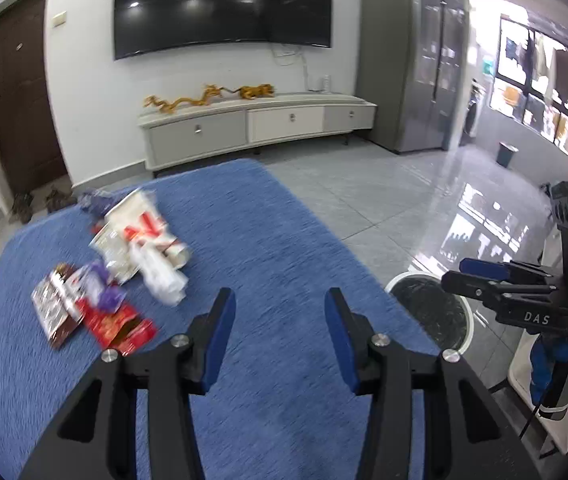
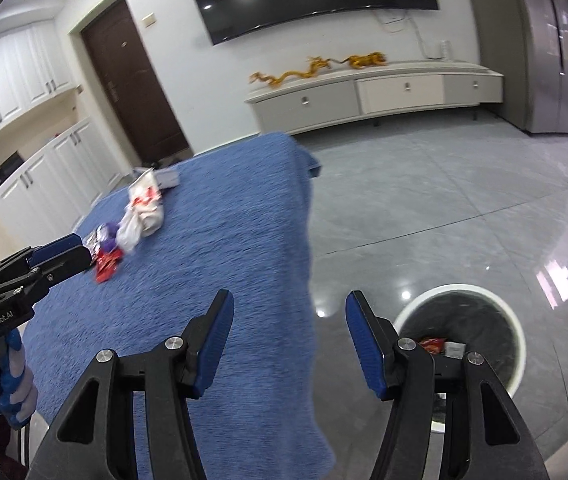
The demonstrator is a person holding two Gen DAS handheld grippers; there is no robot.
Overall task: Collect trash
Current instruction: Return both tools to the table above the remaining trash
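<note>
On desk left: trash pile point(image 1: 119, 264) bunched on the blue cloth point(image 1: 251, 240), untouched. Left hand-held gripper point(image 1: 279, 316) and right hand-held gripper point(image 2: 288, 314) both part-open, empty. Floor right: bin point(image 2: 480, 332) beside desk, probably for short drops.

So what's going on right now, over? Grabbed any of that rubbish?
Left gripper open, empty. Right gripper open, empty. Wrapper pile on the blue cloth; some scraps already in the bin. Nothing in the way.

Both wrist cameras are looking forward and downward over the blue-covered table point(image 1: 263, 220), sharing the wrapper pile point(image 1: 123, 256) and the bin point(image 2: 460, 340).
</note>
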